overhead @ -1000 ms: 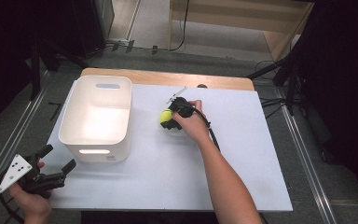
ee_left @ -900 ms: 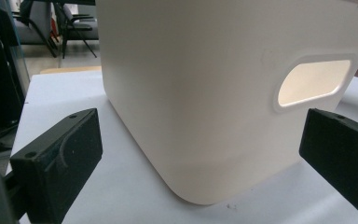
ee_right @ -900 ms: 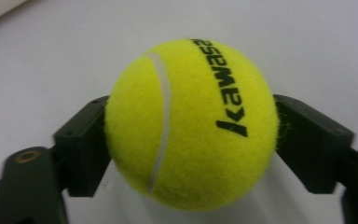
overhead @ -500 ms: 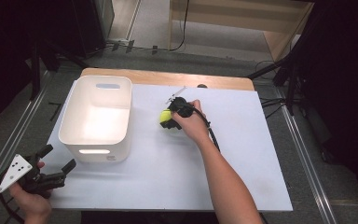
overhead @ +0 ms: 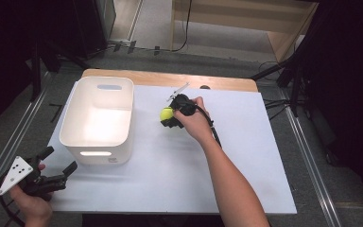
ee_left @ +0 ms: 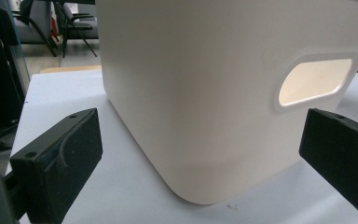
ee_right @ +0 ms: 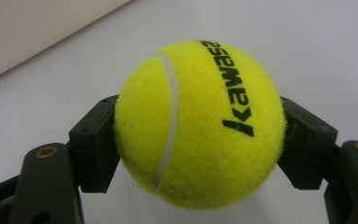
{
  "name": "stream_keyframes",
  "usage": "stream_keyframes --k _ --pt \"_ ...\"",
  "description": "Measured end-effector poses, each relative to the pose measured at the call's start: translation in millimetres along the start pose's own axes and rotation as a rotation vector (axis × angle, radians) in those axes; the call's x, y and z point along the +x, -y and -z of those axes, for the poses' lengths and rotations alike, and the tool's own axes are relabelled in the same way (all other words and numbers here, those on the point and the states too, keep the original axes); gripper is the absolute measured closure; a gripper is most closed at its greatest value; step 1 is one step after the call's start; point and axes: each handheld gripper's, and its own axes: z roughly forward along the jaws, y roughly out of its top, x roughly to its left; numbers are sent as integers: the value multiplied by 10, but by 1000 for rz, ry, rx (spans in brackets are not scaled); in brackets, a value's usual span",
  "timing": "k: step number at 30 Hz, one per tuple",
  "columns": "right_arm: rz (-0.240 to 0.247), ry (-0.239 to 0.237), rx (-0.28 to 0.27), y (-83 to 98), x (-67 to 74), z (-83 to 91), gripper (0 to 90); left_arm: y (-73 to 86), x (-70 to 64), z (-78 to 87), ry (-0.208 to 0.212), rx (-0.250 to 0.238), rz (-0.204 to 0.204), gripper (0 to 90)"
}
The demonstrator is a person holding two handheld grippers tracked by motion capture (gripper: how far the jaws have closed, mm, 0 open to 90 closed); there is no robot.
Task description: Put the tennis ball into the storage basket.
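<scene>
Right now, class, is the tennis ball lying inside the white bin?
No: the tennis ball sits outside the white bin, over the white tabletop, clamped between the jaws of the right gripper.

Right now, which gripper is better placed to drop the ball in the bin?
Right. The right gripper is already shut on the ball, beside the bin. The left gripper sits open at the bin's near corner, holding nothing.
</scene>
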Motion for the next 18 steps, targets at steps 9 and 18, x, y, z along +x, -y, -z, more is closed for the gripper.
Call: stream_keyframes --k 9,18 --pt "25 -7 -8 -91 48 112 237 0 -2 0 0 1 -1 0" --pt "42 -11 -28 -180 106 231 237 -1 -4 -2 1 2 -2 0"
